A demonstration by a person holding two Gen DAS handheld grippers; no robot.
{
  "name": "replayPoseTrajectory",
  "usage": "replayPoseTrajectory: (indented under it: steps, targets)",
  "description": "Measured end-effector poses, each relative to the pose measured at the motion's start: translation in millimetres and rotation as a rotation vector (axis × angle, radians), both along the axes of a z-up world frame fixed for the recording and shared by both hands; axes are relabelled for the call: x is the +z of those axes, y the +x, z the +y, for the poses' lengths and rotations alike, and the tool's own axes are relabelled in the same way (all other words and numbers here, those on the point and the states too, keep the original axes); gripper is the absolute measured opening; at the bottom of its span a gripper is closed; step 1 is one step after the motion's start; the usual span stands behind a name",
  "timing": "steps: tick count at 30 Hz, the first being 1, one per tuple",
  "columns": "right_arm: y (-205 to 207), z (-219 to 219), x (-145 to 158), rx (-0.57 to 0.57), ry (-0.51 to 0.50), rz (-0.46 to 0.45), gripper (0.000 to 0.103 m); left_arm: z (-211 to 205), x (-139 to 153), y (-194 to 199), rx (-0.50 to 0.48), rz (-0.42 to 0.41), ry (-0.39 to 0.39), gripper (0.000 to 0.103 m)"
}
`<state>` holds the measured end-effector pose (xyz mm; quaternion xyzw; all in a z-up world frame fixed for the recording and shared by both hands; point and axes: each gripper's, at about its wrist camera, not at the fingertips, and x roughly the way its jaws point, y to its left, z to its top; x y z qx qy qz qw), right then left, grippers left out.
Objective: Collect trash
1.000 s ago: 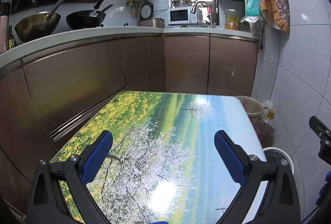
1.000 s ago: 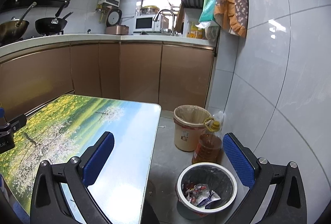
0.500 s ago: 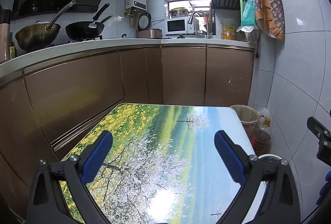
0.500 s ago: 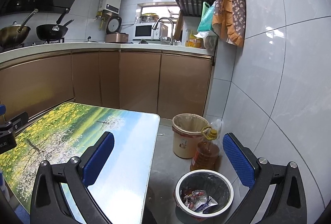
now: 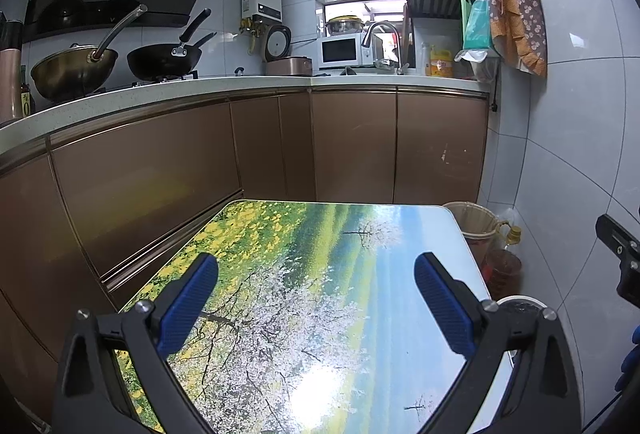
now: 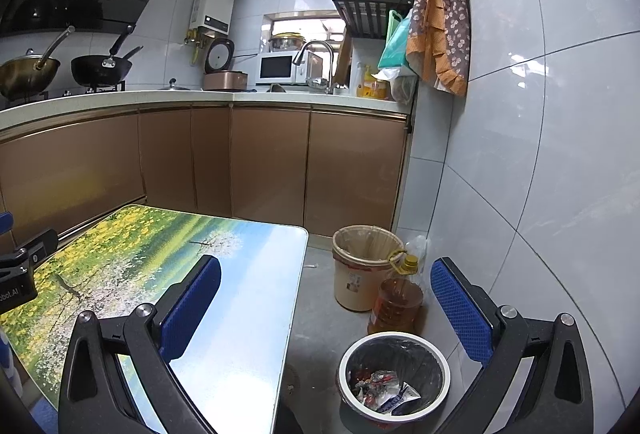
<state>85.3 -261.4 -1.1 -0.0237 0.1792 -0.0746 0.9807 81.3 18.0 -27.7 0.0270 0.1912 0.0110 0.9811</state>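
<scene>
A small round bin (image 6: pixel 394 380) with a white rim and a black liner stands on the floor right of the table; crumpled wrappers (image 6: pixel 382 388) lie in it. Its rim shows at the table's right edge in the left wrist view (image 5: pixel 520 304). My right gripper (image 6: pixel 326 298) is open and empty, above the table's right edge and the bin. My left gripper (image 5: pixel 316 294) is open and empty above the table (image 5: pixel 304 274), which has a printed landscape top. No trash shows on the table.
A beige bin with a liner (image 6: pixel 366 266) and an oil bottle (image 6: pixel 396 304) stand on the floor by the tiled wall. Brown cabinets (image 5: pixel 352 145) and a counter with woks (image 5: pixel 164 59), microwave and sink run behind the table.
Both grippers have risen and tilted upward, so more of the cabinets and wall shows. Both stay open and empty.
</scene>
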Motion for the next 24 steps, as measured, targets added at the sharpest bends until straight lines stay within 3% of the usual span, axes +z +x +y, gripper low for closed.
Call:
replayPoseTrajectory:
  steps: [24]
  targets:
    - [-9,-14,2,0.021,0.032,-0.021,0.103,0,9,-18,0.018,0.001,0.014,0.099]
